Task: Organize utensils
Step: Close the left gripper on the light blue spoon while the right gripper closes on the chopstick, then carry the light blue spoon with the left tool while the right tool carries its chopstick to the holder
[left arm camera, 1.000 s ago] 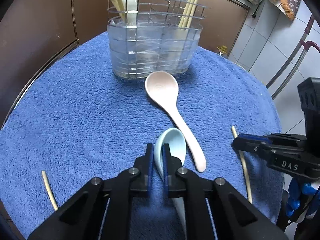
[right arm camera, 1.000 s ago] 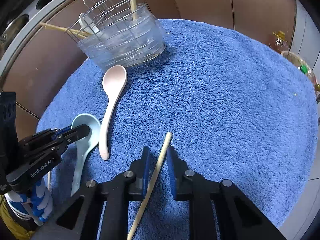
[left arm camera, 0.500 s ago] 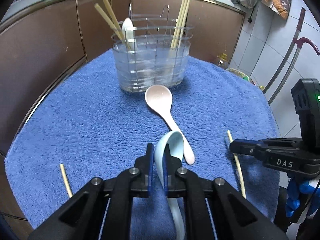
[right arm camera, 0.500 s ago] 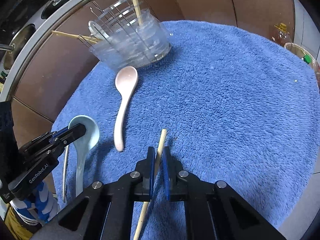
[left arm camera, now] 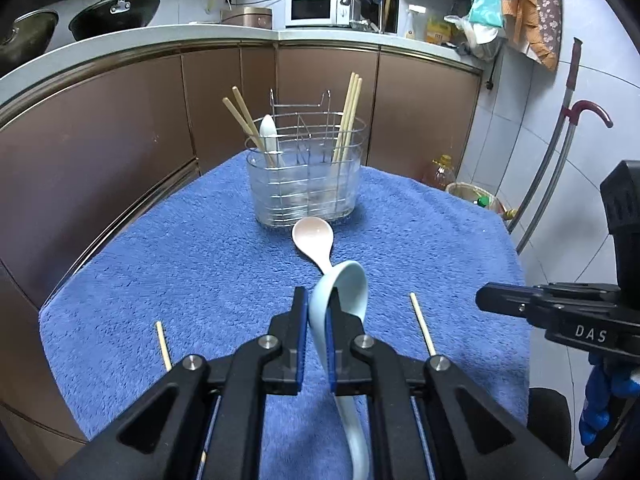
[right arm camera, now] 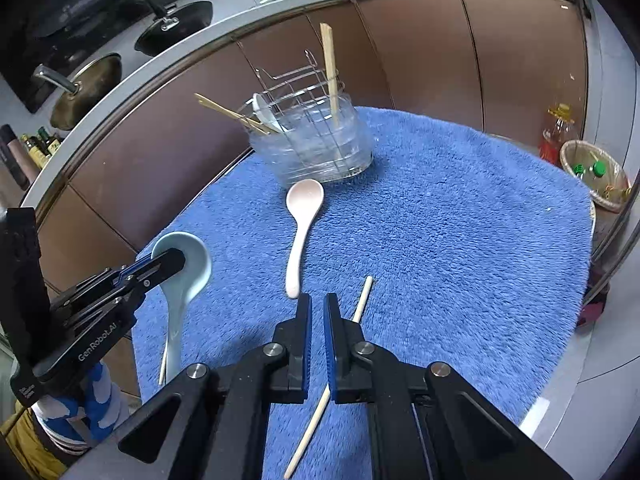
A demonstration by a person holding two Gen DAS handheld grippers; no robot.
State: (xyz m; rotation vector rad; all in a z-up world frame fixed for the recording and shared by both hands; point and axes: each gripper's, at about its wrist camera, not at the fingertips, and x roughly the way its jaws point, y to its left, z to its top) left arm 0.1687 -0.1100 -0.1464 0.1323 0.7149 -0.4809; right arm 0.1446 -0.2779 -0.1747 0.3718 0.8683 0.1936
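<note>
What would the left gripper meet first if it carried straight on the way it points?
Probably the pink spoon lying on the blue towel, just ahead of the left gripper and the light blue spoon it holds. The utensil holder stands beyond; depth is uncertain.

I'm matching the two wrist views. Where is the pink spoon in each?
Left wrist: pink spoon at centre, bowl toward the wire utensil holder, handle passing behind the held light blue spoon.
Right wrist: pink spoon at centre.
Shared landmark: the holder, just beyond the spoon's bowl.
</note>
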